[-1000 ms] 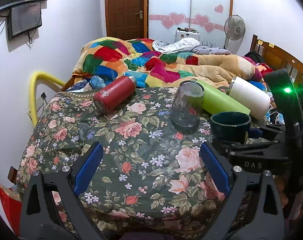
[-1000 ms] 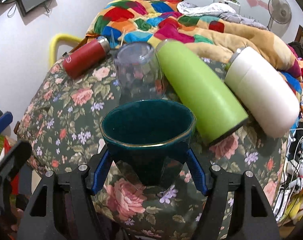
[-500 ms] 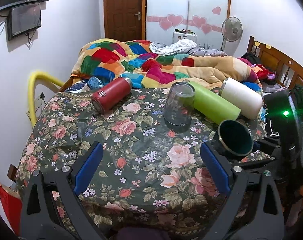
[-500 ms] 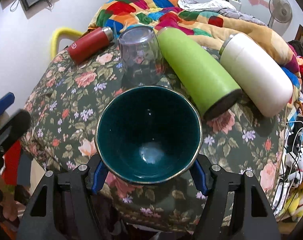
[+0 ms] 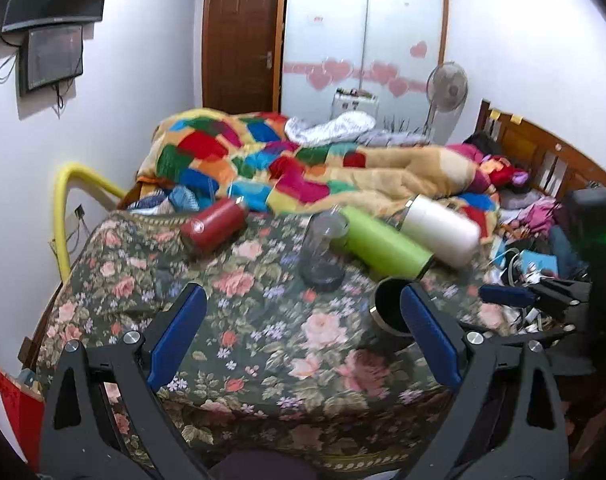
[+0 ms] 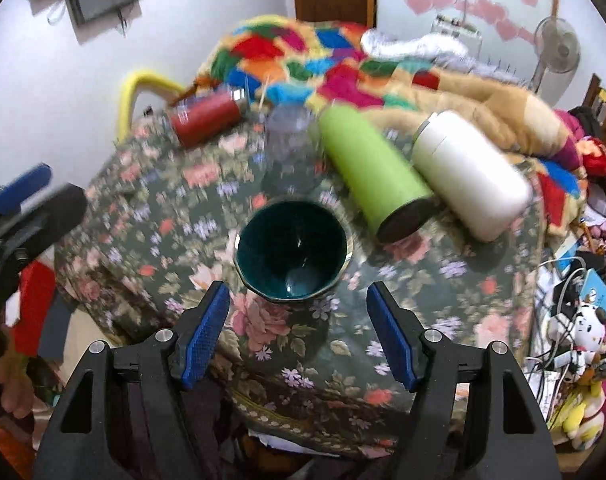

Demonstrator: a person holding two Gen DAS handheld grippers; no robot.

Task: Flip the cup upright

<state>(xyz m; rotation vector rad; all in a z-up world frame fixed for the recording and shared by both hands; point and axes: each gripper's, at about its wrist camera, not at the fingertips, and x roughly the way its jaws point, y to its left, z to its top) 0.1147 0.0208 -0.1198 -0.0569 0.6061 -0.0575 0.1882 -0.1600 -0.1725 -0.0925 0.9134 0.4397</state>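
Note:
A dark green cup (image 6: 292, 249) stands upright, mouth up, on the floral tablecloth (image 6: 383, 320). In the left wrist view the cup (image 5: 389, 314) is partly hidden behind my left gripper's right finger. My right gripper (image 6: 299, 338) is open and empty, pulled back just in front of the cup, apart from it. My left gripper (image 5: 301, 346) is open and empty over the table's near edge. The right gripper's blue-padded fingers (image 5: 507, 295) show at the right of the left wrist view.
A clear glass (image 6: 289, 152) stands upside down behind the cup. A red bottle (image 6: 207, 120), a lime green bottle (image 6: 373, 174) and a white bottle (image 6: 469, 174) lie on their sides. A bed with a patchwork quilt (image 5: 303, 160) is behind the table. Clutter (image 6: 575, 320) lies to the right.
My right gripper has let go of the green cup, opened wide and drawn back; the cup now stands alone on the cloth. The left gripper has pulled back and up slightly.

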